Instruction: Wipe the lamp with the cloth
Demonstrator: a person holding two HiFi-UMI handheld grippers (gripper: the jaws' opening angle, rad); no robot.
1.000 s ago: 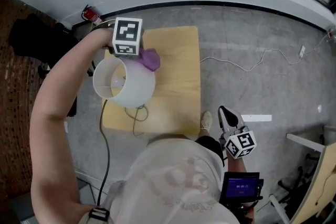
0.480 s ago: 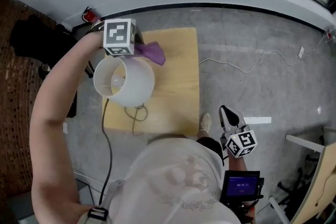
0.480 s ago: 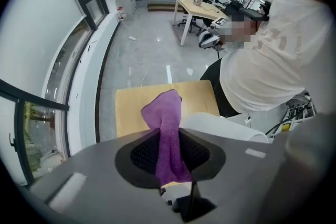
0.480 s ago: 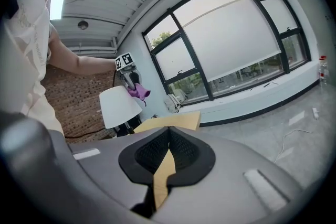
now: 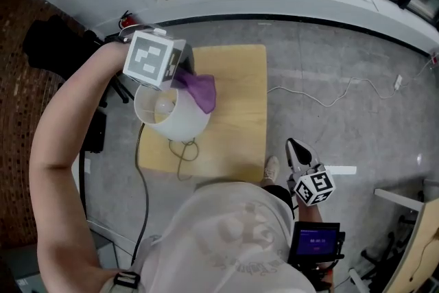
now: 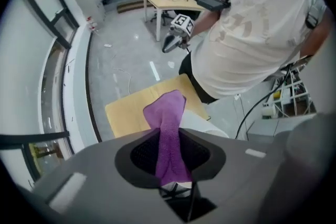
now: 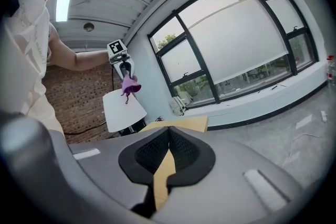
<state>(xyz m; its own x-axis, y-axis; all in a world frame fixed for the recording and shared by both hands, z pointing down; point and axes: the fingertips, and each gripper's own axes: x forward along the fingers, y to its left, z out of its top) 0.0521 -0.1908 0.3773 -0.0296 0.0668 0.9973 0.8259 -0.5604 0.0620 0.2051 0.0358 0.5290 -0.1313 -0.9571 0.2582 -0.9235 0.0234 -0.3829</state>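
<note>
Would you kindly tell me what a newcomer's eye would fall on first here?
A purple cloth, pinched in the left gripper, dangles over the white lamp shade and the wooden table, at the head view's upper left. The right gripper hangs shut and empty by the person's side, lower right.

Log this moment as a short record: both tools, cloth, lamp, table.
left tool: shut on cloth, pointing down above lamp
right tool: shut, empty, held off to the side of table
cloth: purple, hangs from left tool over the lamp's rim; contact with lamp unclear
lamp: white, upright on table, cord trailing off the table's edge
table: low, wooden
</note>
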